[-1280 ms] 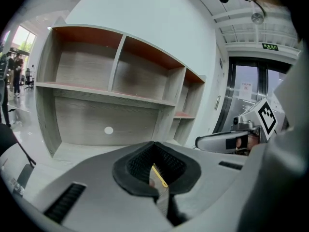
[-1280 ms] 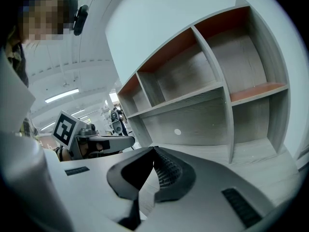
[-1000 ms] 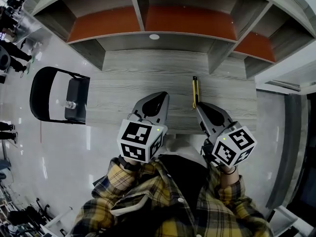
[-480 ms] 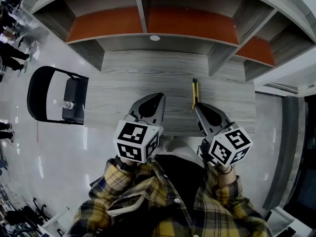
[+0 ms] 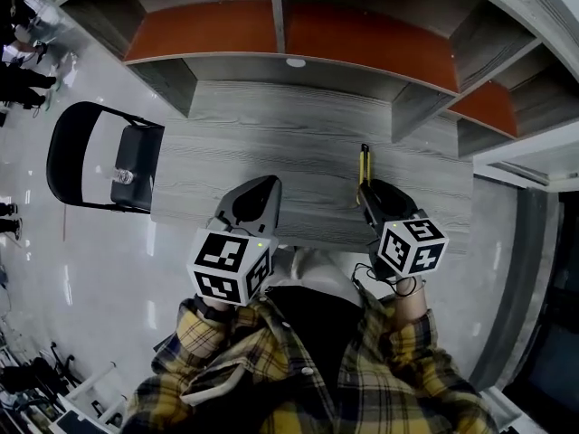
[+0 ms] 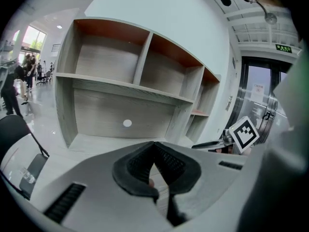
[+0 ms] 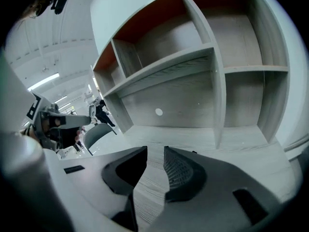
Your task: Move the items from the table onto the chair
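**A:** Where's the cutter [image 5: 365, 163] relative to the right gripper [image 5: 369, 191]?

**B:** Dead ahead. It lies flat on the right half of the table [image 5: 271, 134], near end just beyond the right fingertips. Touching or not, I can't tell. Its long axis runs near-to-far, roughly in line with that gripper.

**A:** Jaws?

**B:** The right ones have just been opening. The gap shows only bare wood, nothing gripped yet. The left gripper [image 5: 261, 183] is clamped together, empty, well apart to the cutter's left.

**A:** So right takes it.

**B:** I'd say so, it's far nearer. The item is slim and stiff, a yellow body with black trim (looks like a utility knife, blade too small to see). The chair [image 5: 68, 152] sits off the table's left end, with a clear bottle [image 5: 124, 176] already on its seat.
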